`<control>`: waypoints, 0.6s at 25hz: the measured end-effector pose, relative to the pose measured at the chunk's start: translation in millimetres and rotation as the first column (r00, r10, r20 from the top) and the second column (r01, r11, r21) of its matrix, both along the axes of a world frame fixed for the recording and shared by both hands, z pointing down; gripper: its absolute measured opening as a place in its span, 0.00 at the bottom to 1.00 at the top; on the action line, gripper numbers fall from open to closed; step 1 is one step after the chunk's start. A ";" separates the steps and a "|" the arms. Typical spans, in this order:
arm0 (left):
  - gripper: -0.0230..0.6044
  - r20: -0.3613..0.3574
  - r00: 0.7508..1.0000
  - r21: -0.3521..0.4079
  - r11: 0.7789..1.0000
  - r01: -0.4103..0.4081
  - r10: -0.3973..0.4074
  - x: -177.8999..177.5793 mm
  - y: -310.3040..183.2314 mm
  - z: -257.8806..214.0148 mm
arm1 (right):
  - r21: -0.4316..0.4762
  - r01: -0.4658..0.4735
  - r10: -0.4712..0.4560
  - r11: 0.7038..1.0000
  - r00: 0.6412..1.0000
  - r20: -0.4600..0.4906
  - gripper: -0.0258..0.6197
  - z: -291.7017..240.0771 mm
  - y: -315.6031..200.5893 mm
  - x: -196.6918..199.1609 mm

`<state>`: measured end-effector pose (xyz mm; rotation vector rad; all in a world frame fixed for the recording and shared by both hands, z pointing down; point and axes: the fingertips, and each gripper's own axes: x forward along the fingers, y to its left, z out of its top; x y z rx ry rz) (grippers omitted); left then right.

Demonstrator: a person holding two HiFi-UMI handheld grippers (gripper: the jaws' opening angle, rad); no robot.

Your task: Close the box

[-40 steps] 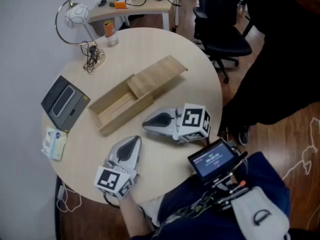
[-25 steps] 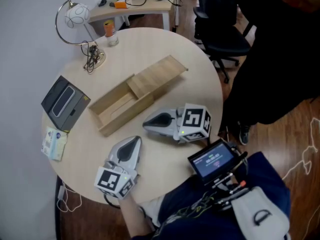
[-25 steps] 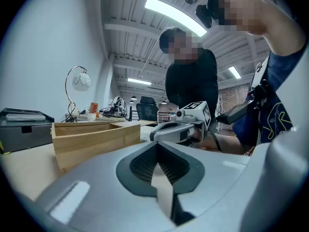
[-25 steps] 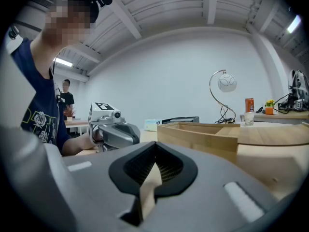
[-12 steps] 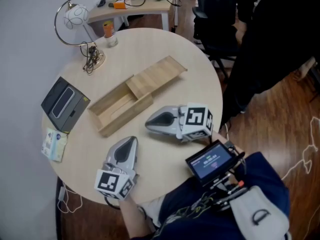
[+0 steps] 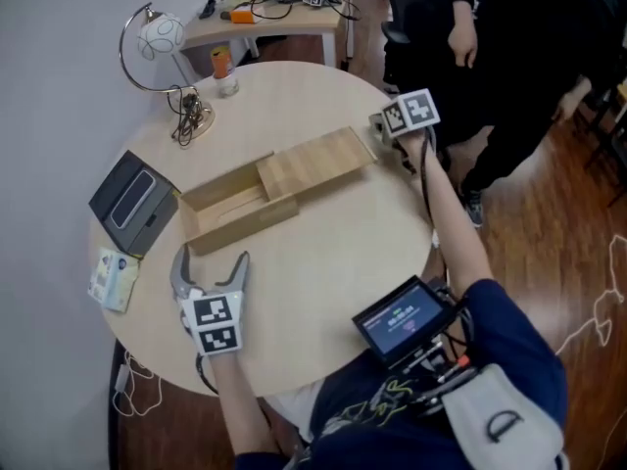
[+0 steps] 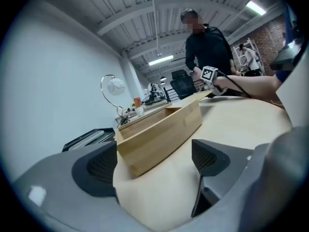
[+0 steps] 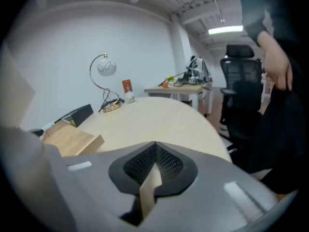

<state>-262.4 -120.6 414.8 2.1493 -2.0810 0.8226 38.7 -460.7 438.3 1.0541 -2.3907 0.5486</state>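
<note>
My left gripper (image 6: 210,265) rests low on the round table (image 6: 333,253). Its jaws are opening wide, and the pads press on nothing. Just ahead of its tips is the near end of the wooden box (image 6: 227,213), which angles away from the gripper toward my right. The half of the box nearest this gripper is uncovered. The sliding lid (image 6: 315,162) covers the farther half and overhangs the far end. In the left gripper view the near wall hides the box's floor, and I cannot make out where the lid meets the walls. My right gripper (image 6: 380,125) is held out at arm's length just past the overhanging end of the lid. From the head its marker cube covers most of the jaws, but its own view shows the pads closed together with nothing between them. In that view the end of the lid sits low to the left of the jaws. I cannot tell whether the gripper touches it. Beyond the box from the left gripper stands a globe lamp (image 6: 160,37), and off to that gripper's left is a dark device (image 6: 132,204) I cannot identify. A person in black (image 6: 509,57) stands behind the right gripper, cut off by the frame.
</note>
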 end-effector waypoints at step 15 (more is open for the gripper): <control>0.88 -0.138 0.981 -0.268 0.948 -0.173 0.140 -1.9 -2.4 39.3 | -0.086 0.223 -0.238 0.971 0.928 -0.288 0.07 29.9 40.3 -38.9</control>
